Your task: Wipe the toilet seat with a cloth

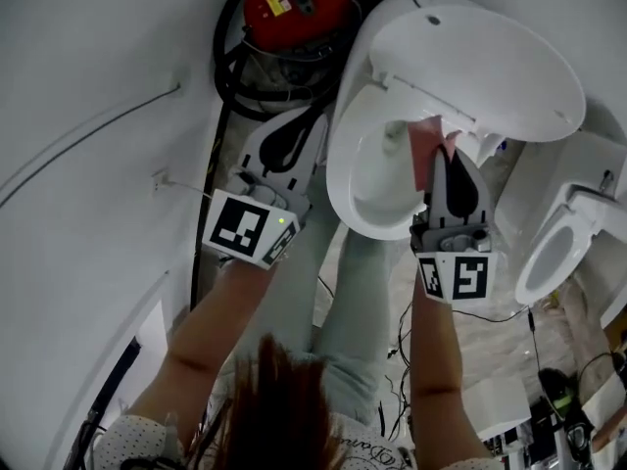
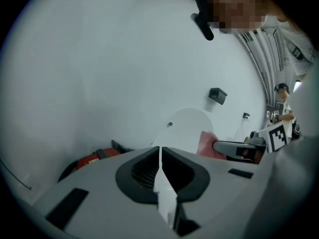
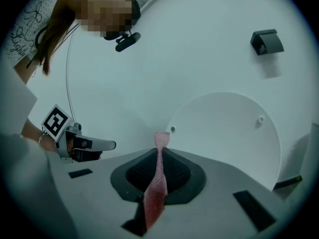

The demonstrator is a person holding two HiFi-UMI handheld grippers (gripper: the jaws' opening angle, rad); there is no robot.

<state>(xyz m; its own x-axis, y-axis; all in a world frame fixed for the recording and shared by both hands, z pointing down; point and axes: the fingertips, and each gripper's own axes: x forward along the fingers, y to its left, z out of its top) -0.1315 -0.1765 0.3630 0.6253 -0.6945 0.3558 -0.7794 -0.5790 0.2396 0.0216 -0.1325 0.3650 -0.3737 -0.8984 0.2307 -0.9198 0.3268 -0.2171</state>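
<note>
While the right gripper (image 3: 160, 149) had its jaws clamped on a pink mesh cloth (image 3: 155, 193), a thin fold stood up past the tips. Seen from the head, the cloth draped at the far right edge of the white seat (image 1: 343, 179), under the raised lid (image 1: 490, 57). Whether it touched the seat could not be told. The left gripper (image 2: 160, 151) had its jaws together, empty, off the seat's left edge. A red canister (image 1: 294, 3) with black hose lay beyond, against a white wall (image 1: 88, 86). A second toilet (image 1: 554, 253) stood at right.
</note>
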